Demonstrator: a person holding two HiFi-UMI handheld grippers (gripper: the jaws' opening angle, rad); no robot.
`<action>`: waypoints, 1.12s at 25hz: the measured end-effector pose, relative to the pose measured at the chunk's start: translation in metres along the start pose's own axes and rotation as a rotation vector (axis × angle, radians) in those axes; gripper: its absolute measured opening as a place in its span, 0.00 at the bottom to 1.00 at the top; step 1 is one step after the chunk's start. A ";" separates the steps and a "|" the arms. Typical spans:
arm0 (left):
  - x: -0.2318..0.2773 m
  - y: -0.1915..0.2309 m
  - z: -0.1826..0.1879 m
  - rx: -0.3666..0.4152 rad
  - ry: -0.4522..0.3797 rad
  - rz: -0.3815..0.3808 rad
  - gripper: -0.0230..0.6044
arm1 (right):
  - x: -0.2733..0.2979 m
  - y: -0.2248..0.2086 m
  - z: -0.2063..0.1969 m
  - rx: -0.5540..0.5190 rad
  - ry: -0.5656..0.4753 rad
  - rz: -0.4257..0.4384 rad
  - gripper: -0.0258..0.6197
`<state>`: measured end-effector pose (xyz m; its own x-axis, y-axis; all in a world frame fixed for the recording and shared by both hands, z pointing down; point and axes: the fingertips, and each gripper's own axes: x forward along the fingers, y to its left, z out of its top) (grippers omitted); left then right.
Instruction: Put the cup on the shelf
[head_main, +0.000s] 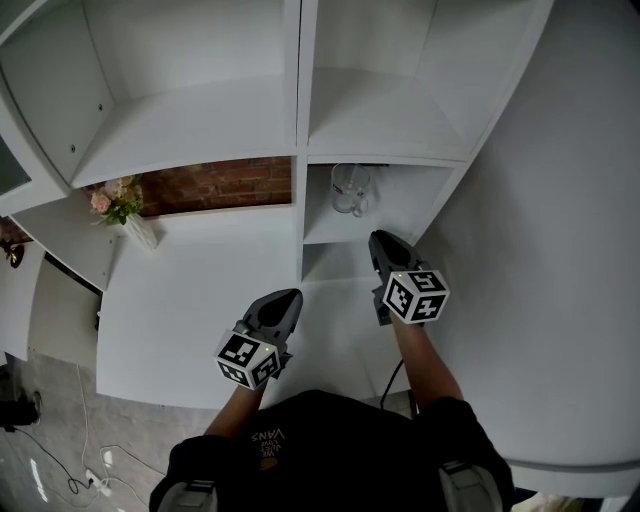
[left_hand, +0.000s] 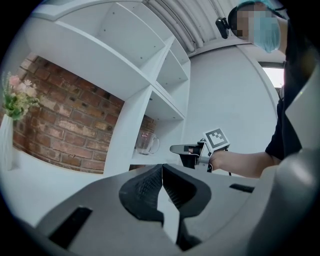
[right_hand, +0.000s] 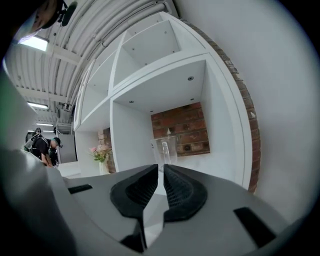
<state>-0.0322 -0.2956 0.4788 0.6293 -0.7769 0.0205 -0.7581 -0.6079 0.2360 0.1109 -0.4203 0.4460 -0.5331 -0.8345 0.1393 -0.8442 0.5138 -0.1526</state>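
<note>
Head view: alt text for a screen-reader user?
A clear glass cup stands in a low compartment of a white shelf unit, with the right gripper just in front of it, not touching, jaws together. The left gripper hangs lower left over the white counter, also empty; a vase of flowers stands at far left.

Warehouse-like hall: ribbed ceiling (right_hand: 80, 45), brick wall (left_hand: 60, 115)

Dim, even indoor light, soft shadows, fisheye-bent edges with dark vignetting
</note>
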 end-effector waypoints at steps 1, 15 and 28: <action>-0.001 -0.003 -0.001 -0.003 0.003 -0.001 0.05 | -0.006 0.001 -0.002 0.003 -0.004 0.001 0.08; -0.008 -0.042 -0.015 -0.019 0.041 0.003 0.05 | -0.097 0.010 -0.042 0.043 0.004 -0.003 0.04; -0.028 -0.092 -0.043 -0.044 0.075 0.025 0.05 | -0.170 0.023 -0.073 0.067 0.013 0.013 0.04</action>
<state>0.0274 -0.2108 0.4978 0.6222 -0.7765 0.0993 -0.7668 -0.5790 0.2771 0.1780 -0.2521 0.4898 -0.5446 -0.8252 0.1498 -0.8321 0.5093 -0.2195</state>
